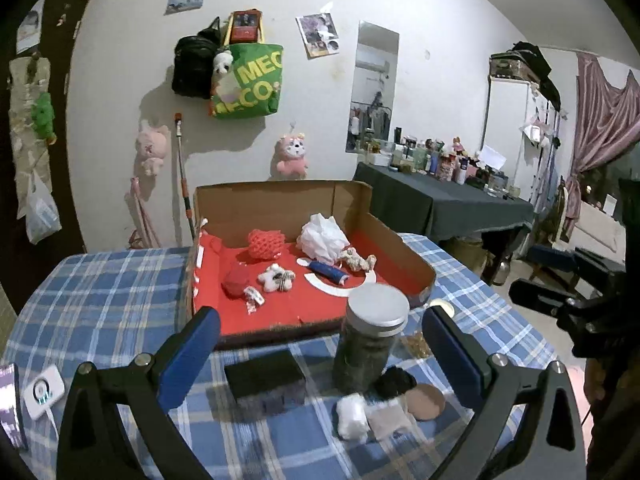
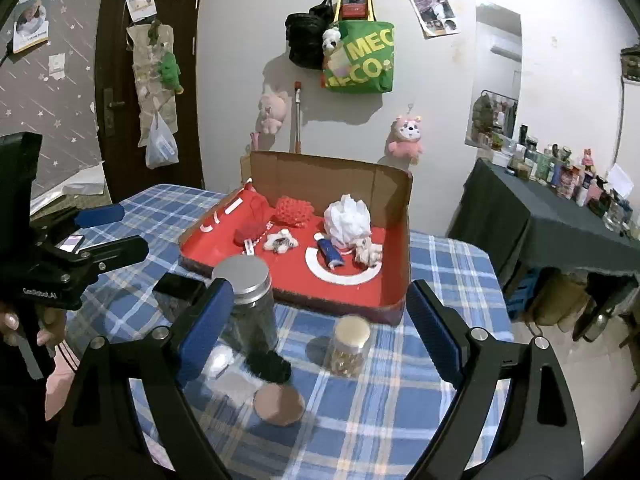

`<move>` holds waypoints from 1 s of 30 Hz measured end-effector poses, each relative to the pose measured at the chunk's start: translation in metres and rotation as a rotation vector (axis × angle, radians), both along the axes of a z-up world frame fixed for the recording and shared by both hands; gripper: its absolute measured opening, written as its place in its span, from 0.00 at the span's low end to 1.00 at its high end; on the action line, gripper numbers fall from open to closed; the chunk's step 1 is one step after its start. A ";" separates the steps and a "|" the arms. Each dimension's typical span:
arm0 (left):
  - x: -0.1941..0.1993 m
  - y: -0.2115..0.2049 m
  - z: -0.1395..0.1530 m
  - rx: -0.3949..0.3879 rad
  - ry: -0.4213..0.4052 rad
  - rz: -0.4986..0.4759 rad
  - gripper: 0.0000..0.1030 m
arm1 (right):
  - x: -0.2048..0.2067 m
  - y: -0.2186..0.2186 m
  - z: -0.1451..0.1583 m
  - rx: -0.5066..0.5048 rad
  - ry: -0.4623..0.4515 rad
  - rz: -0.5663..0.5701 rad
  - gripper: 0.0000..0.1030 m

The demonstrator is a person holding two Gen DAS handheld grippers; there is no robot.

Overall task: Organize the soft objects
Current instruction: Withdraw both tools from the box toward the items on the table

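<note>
A cardboard box (image 1: 404,258) with a red lining stands on the blue plaid table. Inside lie a red knitted pouch (image 1: 264,244), a white mesh puff (image 1: 322,238), a blue roll (image 1: 328,274), a rope knot (image 1: 356,260), a red yarn ball (image 1: 236,282) and a white plush piece (image 1: 276,278). In front of the box lie a black scrunchie (image 2: 270,366), a round tan puff (image 2: 278,402) and a white fluffy piece (image 1: 352,420). My left gripper (image 1: 320,352) hovers open over them. My right gripper (image 2: 318,332) is open too, holding nothing.
A tall silver-lidded jar (image 2: 248,304), a small cream-lidded jar (image 2: 348,344) and a black block (image 1: 264,374) stand near the box's front. A white charger (image 1: 42,394) lies at the left edge. A dark side table (image 2: 560,224) with bottles stands to the right.
</note>
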State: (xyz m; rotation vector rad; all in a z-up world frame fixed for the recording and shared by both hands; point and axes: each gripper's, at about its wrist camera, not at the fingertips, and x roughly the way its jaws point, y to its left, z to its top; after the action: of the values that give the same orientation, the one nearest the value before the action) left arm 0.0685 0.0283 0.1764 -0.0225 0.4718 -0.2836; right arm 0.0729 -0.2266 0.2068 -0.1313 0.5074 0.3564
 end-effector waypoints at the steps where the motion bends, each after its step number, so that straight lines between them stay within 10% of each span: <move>1: -0.006 -0.001 -0.004 0.001 -0.006 0.008 1.00 | -0.003 0.000 -0.003 0.004 0.002 -0.002 0.86; 12: -0.025 -0.010 -0.055 -0.007 0.040 0.045 1.00 | -0.036 0.002 -0.060 -0.012 -0.042 -0.085 0.86; 30: 0.000 -0.023 -0.125 0.061 0.226 0.068 1.00 | -0.010 -0.001 -0.139 0.021 0.150 -0.087 0.86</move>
State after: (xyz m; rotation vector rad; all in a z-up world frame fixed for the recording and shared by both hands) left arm 0.0682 0.0056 0.0516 -0.0113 0.7025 -0.2010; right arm 0.0632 -0.2275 0.0676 -0.0622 0.6552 0.2880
